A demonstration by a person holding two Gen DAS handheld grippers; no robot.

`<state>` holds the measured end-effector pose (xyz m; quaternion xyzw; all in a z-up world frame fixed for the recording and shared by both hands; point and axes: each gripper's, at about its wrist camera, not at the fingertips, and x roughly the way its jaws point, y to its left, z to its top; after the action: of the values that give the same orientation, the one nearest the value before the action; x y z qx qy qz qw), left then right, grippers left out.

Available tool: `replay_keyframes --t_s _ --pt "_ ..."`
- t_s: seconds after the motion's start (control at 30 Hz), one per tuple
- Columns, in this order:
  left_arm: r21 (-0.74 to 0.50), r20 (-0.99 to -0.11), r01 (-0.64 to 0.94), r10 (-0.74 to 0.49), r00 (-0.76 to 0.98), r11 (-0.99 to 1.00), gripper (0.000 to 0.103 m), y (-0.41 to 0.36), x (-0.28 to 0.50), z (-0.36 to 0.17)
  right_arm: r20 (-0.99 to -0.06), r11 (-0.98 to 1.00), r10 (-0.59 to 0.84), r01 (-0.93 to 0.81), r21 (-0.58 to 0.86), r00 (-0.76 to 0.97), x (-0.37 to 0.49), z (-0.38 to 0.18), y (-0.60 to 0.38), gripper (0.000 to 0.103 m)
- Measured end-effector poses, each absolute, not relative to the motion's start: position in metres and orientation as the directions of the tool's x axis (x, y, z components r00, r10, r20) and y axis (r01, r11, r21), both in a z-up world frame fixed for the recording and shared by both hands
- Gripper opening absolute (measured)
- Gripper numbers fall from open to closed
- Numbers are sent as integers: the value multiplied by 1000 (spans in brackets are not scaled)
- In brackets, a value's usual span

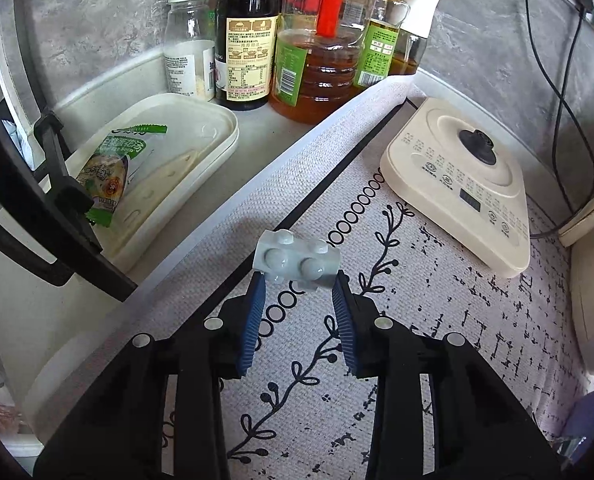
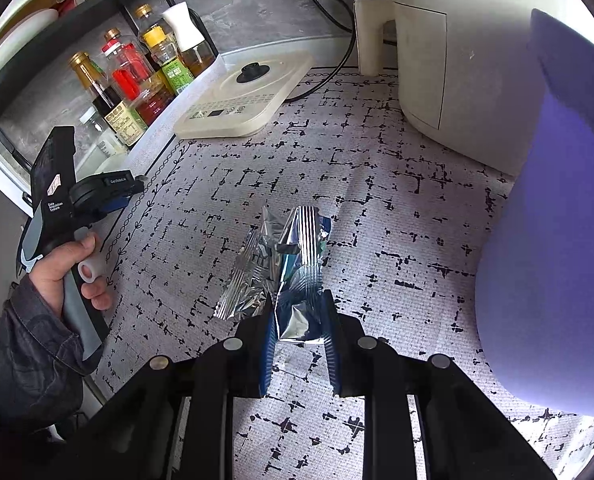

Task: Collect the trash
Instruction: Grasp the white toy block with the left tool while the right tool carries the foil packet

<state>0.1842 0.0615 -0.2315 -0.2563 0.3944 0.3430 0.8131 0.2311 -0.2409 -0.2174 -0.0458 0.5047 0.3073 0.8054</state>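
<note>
Broadly, the collecting looked about midway. On the patterned mat (image 2: 377,208) stood a lavender bin (image 2: 557,240) at the right, seemingly the place for trash, though its inside was hidden. Over in the white tray (image 1: 201,116) beside the bottles, a green snack packet (image 1: 113,172) lay untouched, so that much remained. The right gripper (image 2: 299,312) had its jaws narrowed onto a crumpled foil wrapper (image 2: 285,264), not yet carried to the bin. The left gripper (image 1: 299,280) pinched an empty blister pack (image 1: 295,260) at its fingertips, just above the mat, likewise undelivered.
</note>
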Motion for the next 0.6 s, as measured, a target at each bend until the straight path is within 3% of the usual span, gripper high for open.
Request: replay_keyframes --t_s 0.27,0.6 --pt "-183 -764 -693 343 547 698 34 28 169 -181 -791 770 513 -586 252 334 233 -192 -240 22" --pt "-217 -643 -576 328 692 788 34 -18 170 -109 -656 760 586 -604 242 476 236 -115 -264 22"
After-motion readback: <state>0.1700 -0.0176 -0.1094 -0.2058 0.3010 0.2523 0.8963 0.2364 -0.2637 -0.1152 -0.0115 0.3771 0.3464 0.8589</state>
